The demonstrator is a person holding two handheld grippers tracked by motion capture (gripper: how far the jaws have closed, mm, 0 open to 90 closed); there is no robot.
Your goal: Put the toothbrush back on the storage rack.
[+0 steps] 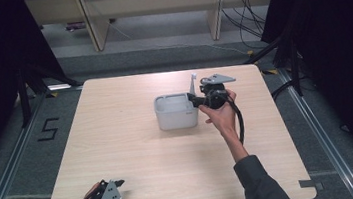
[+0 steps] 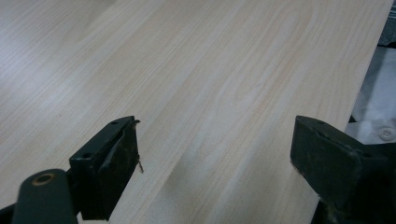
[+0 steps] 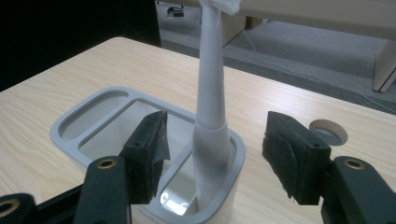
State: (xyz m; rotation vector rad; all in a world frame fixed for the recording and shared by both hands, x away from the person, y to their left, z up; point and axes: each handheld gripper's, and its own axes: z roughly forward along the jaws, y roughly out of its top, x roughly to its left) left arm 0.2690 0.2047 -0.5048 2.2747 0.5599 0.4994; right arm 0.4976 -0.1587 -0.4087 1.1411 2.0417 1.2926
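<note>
Pale wood surface (image 1: 135, 154) carries grey three-compartment holder (image 1: 176, 112) right of centre, toward far side. White toothbrush (image 3: 210, 121) stands upright in holder's right-end compartment, leaning on its rim. Right gripper (image 3: 212, 154) just right of holder, jaws released, standing apart either side of toothbrush handle, pads not touching it. Left gripper (image 2: 215, 158) at near left corner, jaws wide, nothing between them, over bare wood.

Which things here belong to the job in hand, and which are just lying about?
In the job:
- white toothbrush, standing in the near end slot of the holder
- grey holder with three compartments
- right claw, open, jaws either side of the toothbrush

Lying about:
- left claw, open over bare table
- round cable port in the tabletop
</note>
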